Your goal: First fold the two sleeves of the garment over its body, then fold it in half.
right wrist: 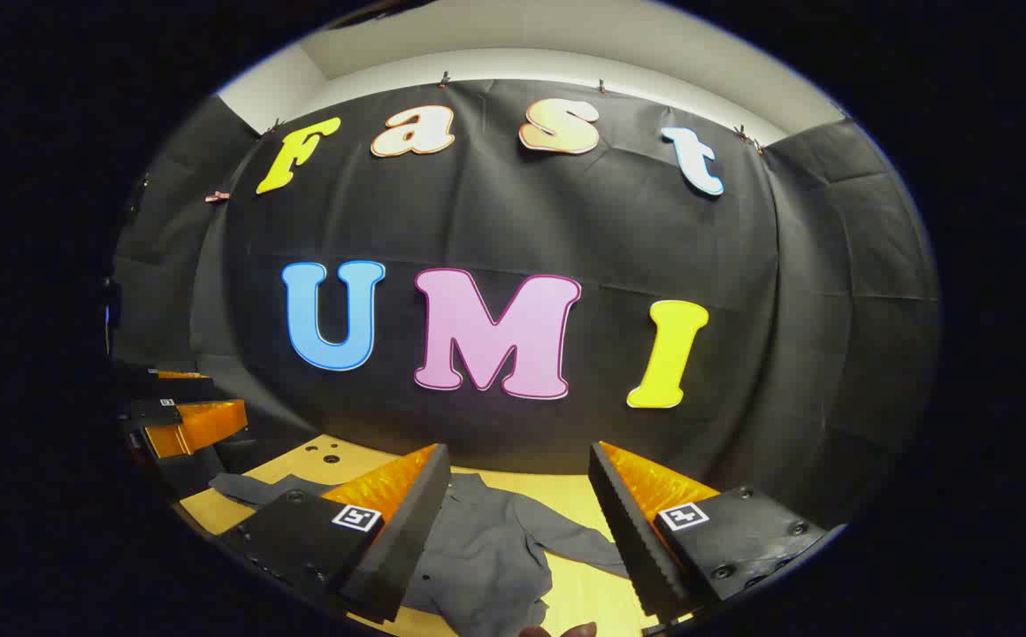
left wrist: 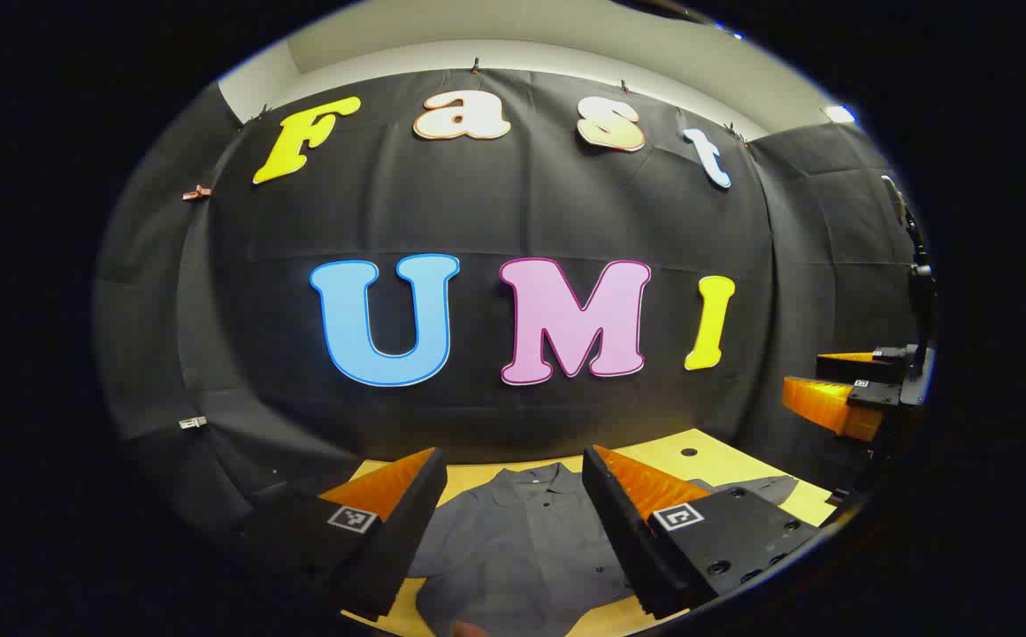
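Note:
A grey button-up shirt (left wrist: 522, 548) lies flat on the yellow table (left wrist: 708, 456), collar toward the booth wall. One sleeve (left wrist: 761, 487) is spread out to the right. My left gripper (left wrist: 511, 456) hovers open above the shirt's collar, holding nothing. In the right gripper view the shirt (right wrist: 486, 548) lies below my right gripper (right wrist: 517, 449), which is open and holds nothing. One sleeve (right wrist: 584, 544) reaches right and the other sleeve (right wrist: 248, 487) reaches left. Each gripper appears at the other view's edge: the right gripper (left wrist: 802, 370) and the left gripper (right wrist: 228, 394), both raised above the table.
The black cloth wall stands close behind the table's far edge. Small round holes (right wrist: 329, 458) mark the tabletop (right wrist: 345, 469) near the back. Bare yellow table shows on both sides of the shirt.

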A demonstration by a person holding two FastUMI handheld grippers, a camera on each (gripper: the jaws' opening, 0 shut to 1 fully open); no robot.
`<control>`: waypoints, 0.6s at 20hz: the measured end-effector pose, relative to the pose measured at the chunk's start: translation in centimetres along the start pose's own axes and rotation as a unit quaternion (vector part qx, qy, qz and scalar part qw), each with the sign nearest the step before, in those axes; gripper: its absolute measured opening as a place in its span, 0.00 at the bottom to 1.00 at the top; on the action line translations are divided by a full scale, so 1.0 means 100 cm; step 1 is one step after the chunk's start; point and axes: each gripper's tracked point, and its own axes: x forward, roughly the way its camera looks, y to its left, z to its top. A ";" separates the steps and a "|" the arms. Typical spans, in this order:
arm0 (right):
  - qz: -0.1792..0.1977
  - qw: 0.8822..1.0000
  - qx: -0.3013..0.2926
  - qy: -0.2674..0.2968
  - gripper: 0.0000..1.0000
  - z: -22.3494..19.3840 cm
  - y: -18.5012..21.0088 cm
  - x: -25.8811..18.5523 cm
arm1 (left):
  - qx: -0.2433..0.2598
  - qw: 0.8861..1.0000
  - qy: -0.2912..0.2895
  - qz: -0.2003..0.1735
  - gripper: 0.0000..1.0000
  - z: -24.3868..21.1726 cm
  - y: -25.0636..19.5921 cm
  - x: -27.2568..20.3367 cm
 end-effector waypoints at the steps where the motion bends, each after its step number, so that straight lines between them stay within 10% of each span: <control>1: -0.001 1.000 -0.005 -0.003 0.98 0.002 0.003 0.002 | -0.001 1.000 -0.001 -0.004 0.97 0.000 0.002 0.002; 12: -0.004 1.000 -0.004 -0.005 0.98 0.002 0.012 0.014 | 0.014 1.000 -0.005 -0.020 0.97 0.003 0.002 0.018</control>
